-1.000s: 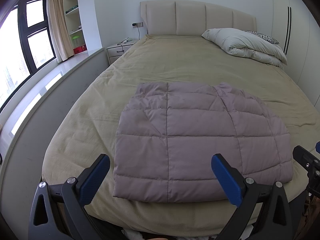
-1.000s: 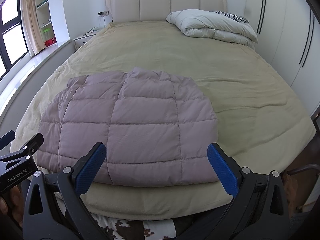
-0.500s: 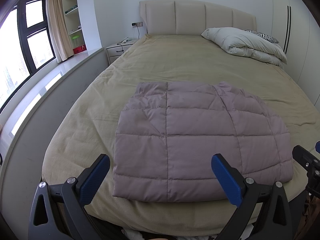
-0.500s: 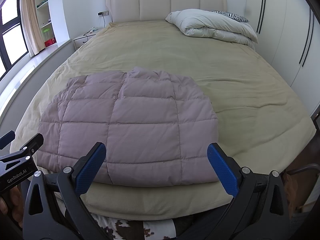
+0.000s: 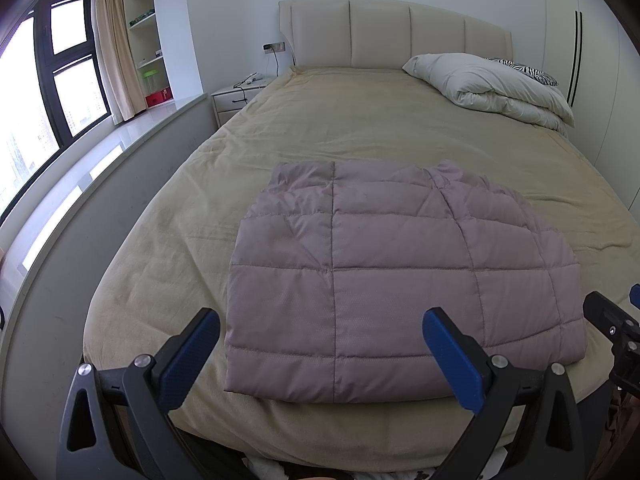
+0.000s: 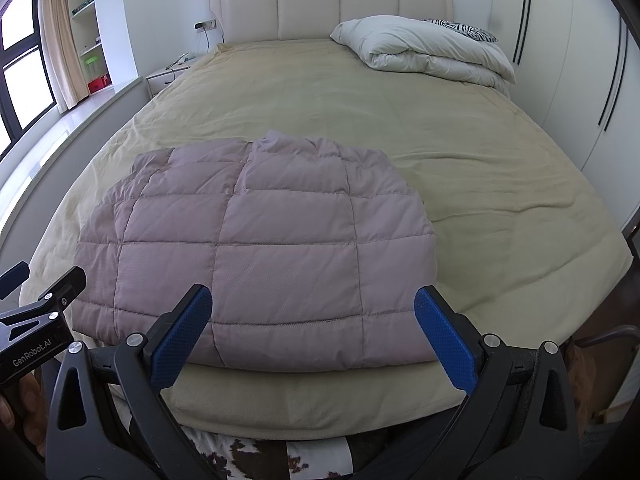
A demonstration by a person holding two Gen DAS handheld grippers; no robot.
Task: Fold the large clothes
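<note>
A mauve quilted puffer jacket (image 5: 392,276) lies folded into a compact rectangle near the foot of the bed; it also shows in the right wrist view (image 6: 264,252). My left gripper (image 5: 320,356) is open and empty, held just off the bed's foot edge in front of the jacket. My right gripper (image 6: 312,336) is open and empty too, in front of the jacket's near edge. Neither touches the jacket. The right gripper's tip shows at the left view's right edge (image 5: 612,320), and the left gripper shows at the right view's left edge (image 6: 40,316).
The bed (image 5: 360,120) has a tan cover and a padded headboard (image 5: 392,36). A folded white duvet (image 5: 488,84) and zebra pillow lie at the head right. A nightstand (image 5: 236,96), window ledge (image 5: 80,184) and shelves stand left; wardrobe doors (image 6: 580,64) right.
</note>
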